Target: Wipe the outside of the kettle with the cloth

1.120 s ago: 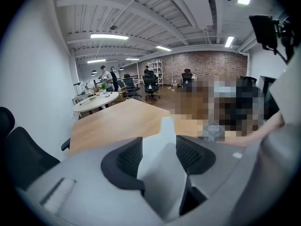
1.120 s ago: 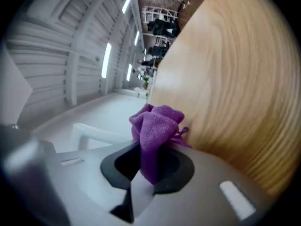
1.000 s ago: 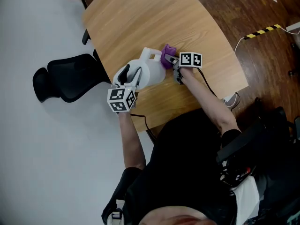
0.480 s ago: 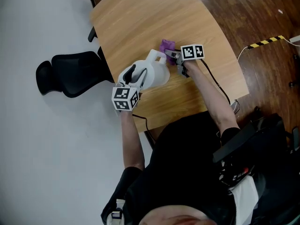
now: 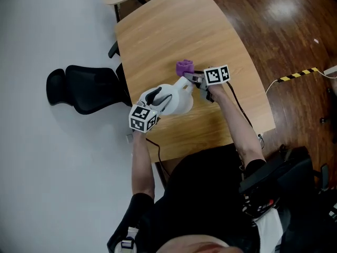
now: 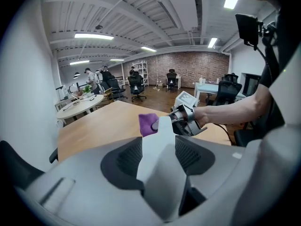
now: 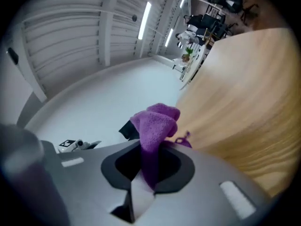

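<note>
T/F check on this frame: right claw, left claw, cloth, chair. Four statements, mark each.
1. The right claw is shut on the purple cloth. True.
2. The left claw is empty. False: it is shut on the white kettle.
3. The cloth lies flat on the table. False: the right claw holds it bunched up, off the table, by the kettle.
4. A black chair stands beside the table. True.
</note>
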Demonstrator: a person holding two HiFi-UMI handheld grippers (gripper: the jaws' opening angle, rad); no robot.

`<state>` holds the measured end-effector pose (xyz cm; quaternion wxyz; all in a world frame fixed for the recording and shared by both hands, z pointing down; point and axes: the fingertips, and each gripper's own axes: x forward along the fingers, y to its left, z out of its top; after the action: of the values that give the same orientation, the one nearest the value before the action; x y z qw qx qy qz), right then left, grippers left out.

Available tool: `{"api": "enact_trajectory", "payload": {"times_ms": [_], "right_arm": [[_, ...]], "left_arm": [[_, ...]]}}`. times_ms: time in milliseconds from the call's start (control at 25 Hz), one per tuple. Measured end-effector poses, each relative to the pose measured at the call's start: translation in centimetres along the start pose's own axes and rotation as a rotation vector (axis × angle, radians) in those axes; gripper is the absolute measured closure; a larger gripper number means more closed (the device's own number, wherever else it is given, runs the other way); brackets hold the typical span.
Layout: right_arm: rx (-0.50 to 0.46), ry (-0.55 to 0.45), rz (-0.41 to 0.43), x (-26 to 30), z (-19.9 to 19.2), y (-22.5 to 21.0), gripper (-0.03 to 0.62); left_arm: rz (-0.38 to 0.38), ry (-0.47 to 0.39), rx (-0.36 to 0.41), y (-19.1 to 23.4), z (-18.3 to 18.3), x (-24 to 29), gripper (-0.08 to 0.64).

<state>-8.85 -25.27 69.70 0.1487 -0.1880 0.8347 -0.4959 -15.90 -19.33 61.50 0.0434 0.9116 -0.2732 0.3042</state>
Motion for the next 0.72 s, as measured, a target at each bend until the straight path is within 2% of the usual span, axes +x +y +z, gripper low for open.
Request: {"api": "enact_trajectory", "payload": {"times_ms": [80, 240, 280, 360, 440, 520, 560, 640, 720], "right_arm": [[0.065, 0.039, 0.023, 0.1, -0.2, 0.1, 0.552], [0.18, -0.014, 0.015, -0.3, -0.5, 1.0, 0.551], [0.203, -0.025, 0.003, -0.4, -1.2, 1.1, 0.551], [0.238, -0.064, -0.031, -1.2, -3.3, 1.4, 0.549], [0.238, -0.141, -0.031, -2.4, -3.6, 3.3, 0.549], [0.161, -0.203, 0.011, -2.9, -0.9, 8.6, 0.55], [0.089, -0.198, 0.029, -2.5, 0.6, 12.0, 0.551], [-0.121, -0.084, 0.013, 0.1, 1.5, 17.5, 0.549], [-0.339, 0.1, -0.088, 3.2, -0.7, 18.6, 0.547]], "left_arm": [[-0.052, -0.009, 0.023, 0.7, 0.5, 0.2, 0.226], [-0.12, -0.023, 0.06, 3.7, 2.6, 0.7, 0.172], [-0.111, -0.011, 0.046, 4.3, 2.9, 0.6, 0.149], [-0.057, 0.011, -0.005, 4.4, 2.8, -0.3, 0.163], [0.006, 0.02, -0.064, 3.3, 1.6, -1.6, 0.169], [0.065, 0.019, -0.093, 2.8, 0.4, -2.1, 0.177], [0.087, 0.016, -0.095, 3.1, 0.2, -2.1, 0.19], [0.1, 0.013, -0.098, 3.6, 0.1, -2.2, 0.192], [0.1, 0.008, -0.097, 3.6, -0.3, -2.6, 0.195]]}}
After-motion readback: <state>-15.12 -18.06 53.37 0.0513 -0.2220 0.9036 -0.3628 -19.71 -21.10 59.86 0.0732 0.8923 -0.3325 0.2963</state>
